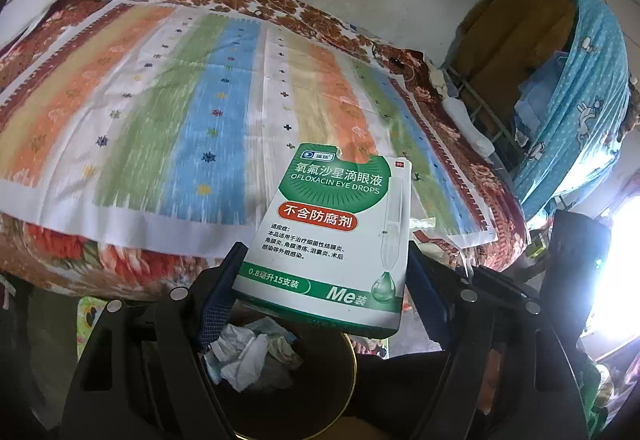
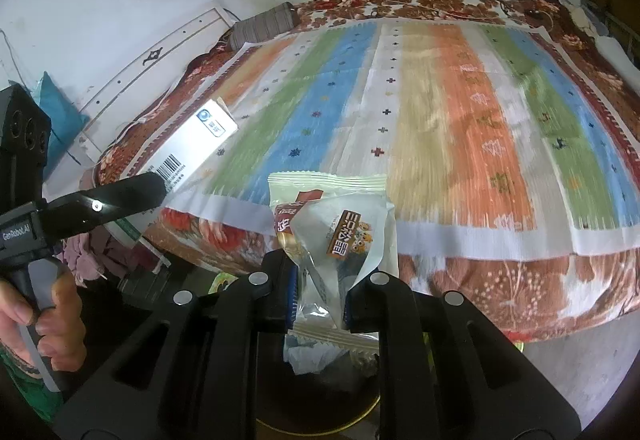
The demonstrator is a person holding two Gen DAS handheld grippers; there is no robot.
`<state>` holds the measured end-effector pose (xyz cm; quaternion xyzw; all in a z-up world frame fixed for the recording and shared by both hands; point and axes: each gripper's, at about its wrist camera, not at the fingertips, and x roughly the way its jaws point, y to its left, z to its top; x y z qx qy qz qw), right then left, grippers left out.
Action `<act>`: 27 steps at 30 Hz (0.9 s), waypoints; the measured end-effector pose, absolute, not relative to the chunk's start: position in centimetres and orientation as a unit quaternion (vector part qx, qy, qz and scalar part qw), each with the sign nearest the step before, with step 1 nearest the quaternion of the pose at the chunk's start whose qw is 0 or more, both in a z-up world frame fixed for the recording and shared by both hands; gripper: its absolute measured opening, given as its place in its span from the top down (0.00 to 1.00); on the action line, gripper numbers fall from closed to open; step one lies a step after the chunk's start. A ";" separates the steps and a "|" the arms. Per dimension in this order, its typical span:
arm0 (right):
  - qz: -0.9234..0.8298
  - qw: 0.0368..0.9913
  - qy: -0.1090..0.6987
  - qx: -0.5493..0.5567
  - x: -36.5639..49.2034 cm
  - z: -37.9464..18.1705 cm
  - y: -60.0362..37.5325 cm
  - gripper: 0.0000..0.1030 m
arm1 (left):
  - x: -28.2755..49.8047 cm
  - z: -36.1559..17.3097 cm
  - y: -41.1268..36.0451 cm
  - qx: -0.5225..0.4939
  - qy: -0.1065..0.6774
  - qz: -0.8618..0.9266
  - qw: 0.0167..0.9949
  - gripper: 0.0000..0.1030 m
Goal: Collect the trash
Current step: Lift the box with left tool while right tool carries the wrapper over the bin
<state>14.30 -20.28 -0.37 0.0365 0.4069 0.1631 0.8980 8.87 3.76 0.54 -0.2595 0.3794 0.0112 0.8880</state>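
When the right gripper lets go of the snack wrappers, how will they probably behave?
The snack wrappers look thin and crinkled, so probably floppy and very light. They may flutter instead of dropping straight into the bin below. The glossy film seems slippery, so it might slide between the right gripper pads.

Right hand-held gripper (image 2: pixel 320 300): clamps crinkled white-and-brown plastic snack wrappers (image 2: pixel 340 232) above round gold-rimmed bin (image 2: pixel 320 420). Left hand-held gripper (image 2: pixel 160 183): holds white barcoded carton (image 2: pixel 192 147). Striped multicoloured bed (image 2: pixel 440 111) behind.
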 end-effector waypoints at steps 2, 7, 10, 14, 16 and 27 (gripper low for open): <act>0.161 0.898 0.409 0.036 13.6 -0.8 -20.3 0.86 | 8.3 0.2 3.5 -0.262 0.381 0.012 0.887 0.26; 0.160 0.892 0.421 0.036 11.8 -2.2 -20.4 0.86 | 6.9 -1.5 2.2 -0.257 0.398 0.019 0.880 0.26; 0.158 0.889 0.427 0.037 10.9 -3.0 -20.4 0.85 | 6.1 -2.5 1.6 -0.256 0.409 0.024 0.876 0.26; 0.153 0.883 0.442 0.033 10.0 -4.3 -20.2 0.85 | 5.4 -3.8 1.2 -0.267 0.422 0.025 0.866 0.26; 0.149 0.879 0.452 0.030 9.7 -5.1 -20.0 0.85 | 5.3 -4.6 0.9 -0.268 0.433 0.025 0.861 0.26; 0.138 0.851 0.506 0.027 9.6 -8.7 -19.2 0.85 | 4.7 -8.3 1.9 -0.340 0.480 0.032 0.808 0.26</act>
